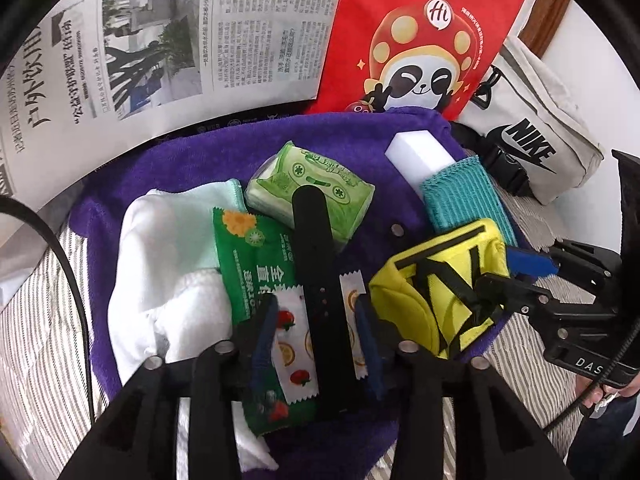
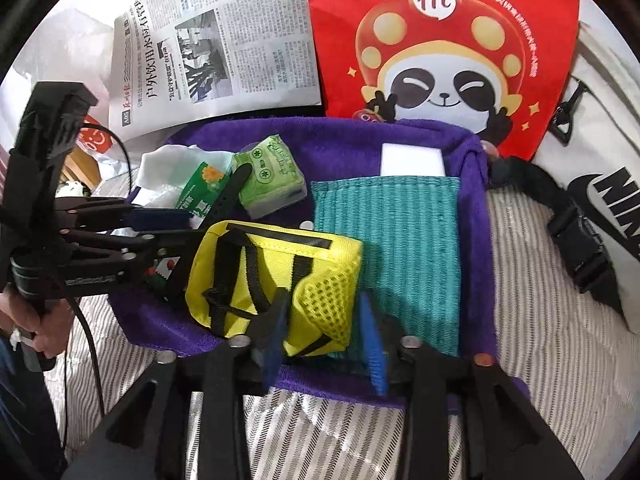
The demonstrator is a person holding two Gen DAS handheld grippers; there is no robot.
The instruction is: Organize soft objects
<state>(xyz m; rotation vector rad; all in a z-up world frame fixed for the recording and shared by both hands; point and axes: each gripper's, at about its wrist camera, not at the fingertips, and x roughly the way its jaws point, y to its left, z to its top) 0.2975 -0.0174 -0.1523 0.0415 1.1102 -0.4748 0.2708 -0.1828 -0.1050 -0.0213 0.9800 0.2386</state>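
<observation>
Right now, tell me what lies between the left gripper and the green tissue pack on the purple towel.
A black strap runs from between the left gripper fingers to the green tissue pack, over snack sachets. Nothing else blocks it.

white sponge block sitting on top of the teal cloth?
No: the white sponge block lies on the purple towel, its near edge tucked behind the teal cloth.

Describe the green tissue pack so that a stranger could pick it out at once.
Find the purple towel spread on the striped bedding, below the red panda bag. Near its far middle lies the tissue pack, left of the white sponge block. It alone is pale green with a cassette-tape drawing.
</observation>
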